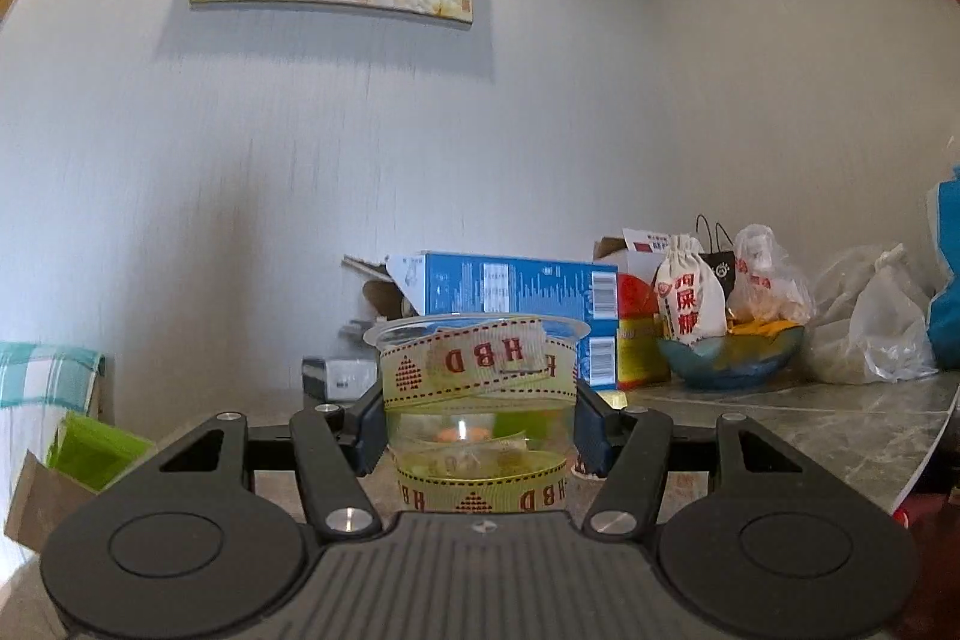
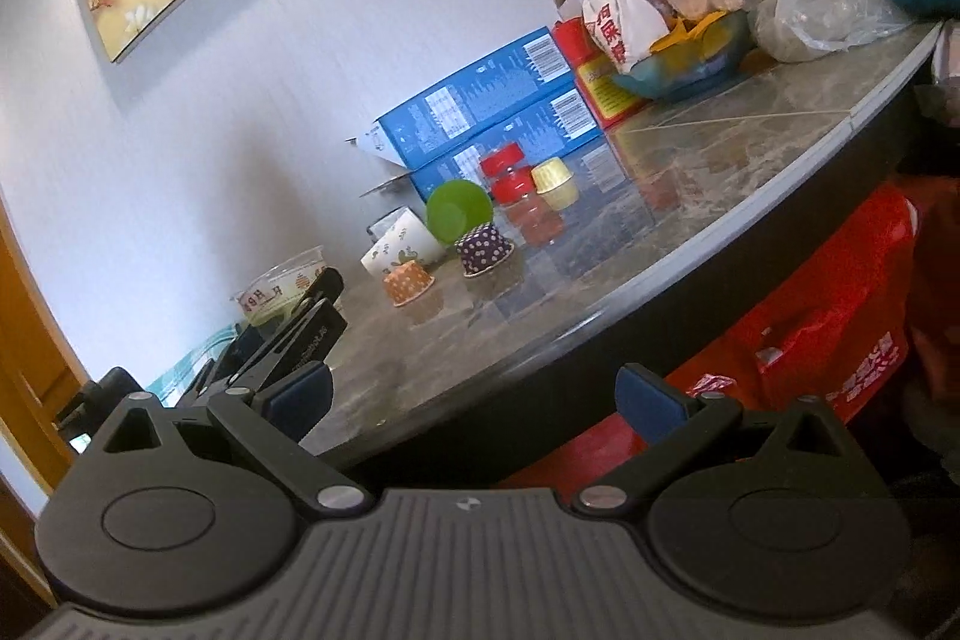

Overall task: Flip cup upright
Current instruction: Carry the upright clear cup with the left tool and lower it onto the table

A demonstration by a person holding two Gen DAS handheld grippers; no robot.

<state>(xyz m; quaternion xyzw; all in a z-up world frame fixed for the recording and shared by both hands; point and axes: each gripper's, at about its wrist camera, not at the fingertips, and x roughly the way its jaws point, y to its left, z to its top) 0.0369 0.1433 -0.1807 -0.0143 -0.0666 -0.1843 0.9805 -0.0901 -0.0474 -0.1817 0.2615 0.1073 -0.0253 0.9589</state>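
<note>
A clear plastic cup [image 1: 480,400] with yellow "HBD" ribbon inside stands upright, rim up, on the marble table. My left gripper [image 1: 480,430] is shut on the cup, its blue pads pressing both sides. The same cup [image 2: 279,289] shows at the far left in the right wrist view, with the left gripper's fingers [image 2: 312,316] around it. My right gripper [image 2: 474,400] is open and empty, low off the table's front edge.
The marble table [image 2: 690,196] holds small paper cups: orange [image 2: 408,283], purple dotted [image 2: 483,250], yellow [image 2: 555,184], a white mug [image 2: 402,244], a green cup [image 2: 459,211], red-lidded jars [image 2: 510,184]. Blue boxes [image 1: 516,304], a bowl [image 1: 729,358] and bags stand at the back. A red bag [image 2: 810,340] lies below the table.
</note>
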